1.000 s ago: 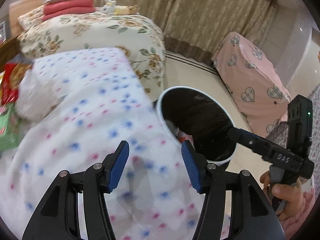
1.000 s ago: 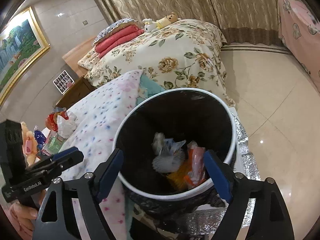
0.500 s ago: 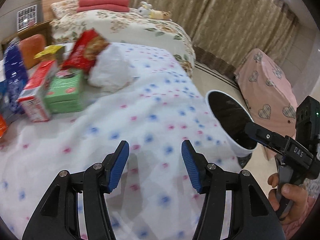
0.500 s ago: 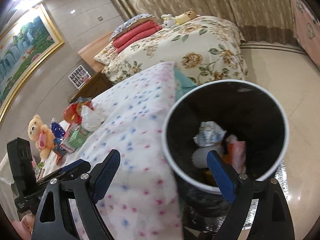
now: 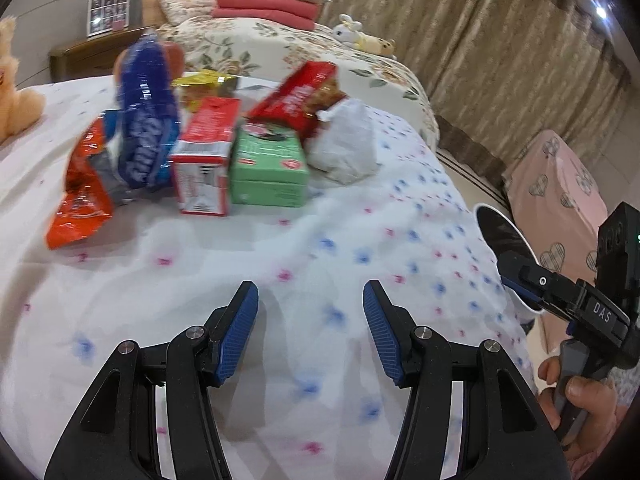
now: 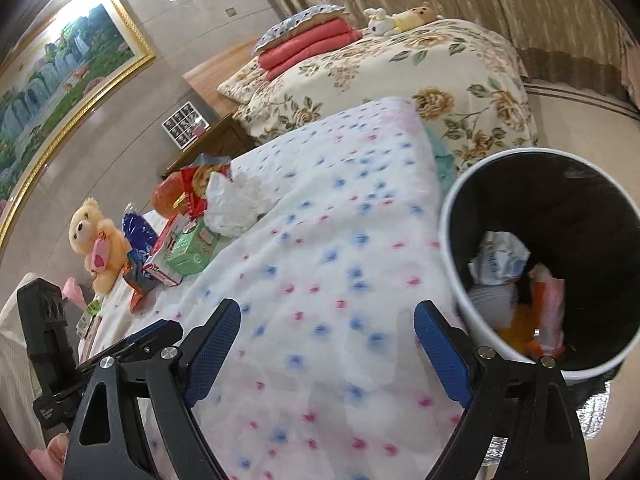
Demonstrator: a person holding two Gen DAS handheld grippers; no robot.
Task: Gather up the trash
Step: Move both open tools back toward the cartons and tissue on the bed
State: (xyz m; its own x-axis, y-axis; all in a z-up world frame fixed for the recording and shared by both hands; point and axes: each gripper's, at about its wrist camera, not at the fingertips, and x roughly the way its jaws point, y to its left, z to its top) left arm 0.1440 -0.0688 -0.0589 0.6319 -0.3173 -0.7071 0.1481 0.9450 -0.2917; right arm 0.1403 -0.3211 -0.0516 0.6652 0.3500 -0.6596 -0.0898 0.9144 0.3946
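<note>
Your trash bin [image 5: 505,236] shows only as a sliver of rim in the left wrist view, with the rest behind the right gripper [image 5: 520,276], whose fingertips you cannot make out there. In the right wrist view the bin's base [image 6: 592,380] sits hidden behind your gripper's frame. The blue snack bag [image 5: 146,120] is motion-blurred, its print unreadable. The teddy bear [image 5: 16,92] is cut by the left edge. Lettering on the red carton [image 5: 204,160] stays too smeared to read.
</note>
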